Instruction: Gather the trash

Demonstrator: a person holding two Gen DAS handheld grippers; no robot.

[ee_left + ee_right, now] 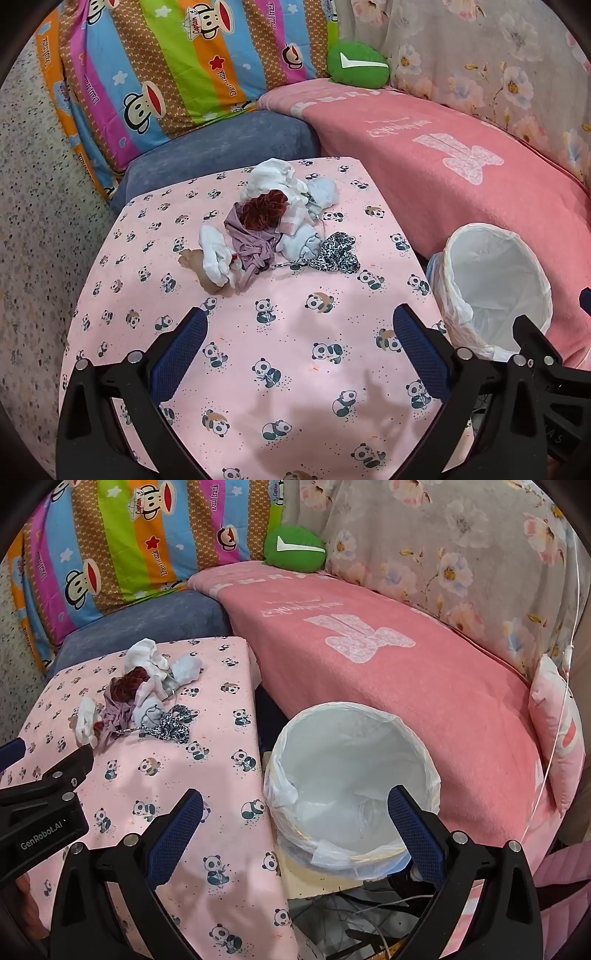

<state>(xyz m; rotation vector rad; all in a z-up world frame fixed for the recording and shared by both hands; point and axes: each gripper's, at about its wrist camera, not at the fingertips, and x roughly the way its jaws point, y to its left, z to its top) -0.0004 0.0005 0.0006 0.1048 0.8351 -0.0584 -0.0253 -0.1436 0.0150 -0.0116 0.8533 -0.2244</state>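
Pile: your trash is a loose heap of crumpled scraps (275, 225) lying on the panda-print cloth of the desk (288, 369), toward its far side, well ahead of both tools.
Look: you have white wads, a dark red ruffled piece (264, 212) on top, a mauve strip with trailing ends, a tan scrap at the left edge, and a leopard-print piece (338, 253) at the right with a thin tail.
Handling: judge it all as light, soft and limp; nothing looks stiff or breakable. Pieces will likely drape, snag on each other and drag neighbours along.
Where to grip: pinch a bunched fold, not a flat edge or a loose tail. The leopard-print knot sits apart enough to take alone; the red piece is free on top.
Bin: the lined bin (351, 775) stands off the desk's right edge, beside the pink bed cover (424, 686); its bag looks empty.
Left hand-held gripper (301, 332): fingers spread wide, holding nothing, above bare cloth short of the pile.
Right hand-held gripper (295, 812): also wide apart and empty, straddling the desk edge and the bin rim.
Risk: a thin tail may slip out or catch on the liner.
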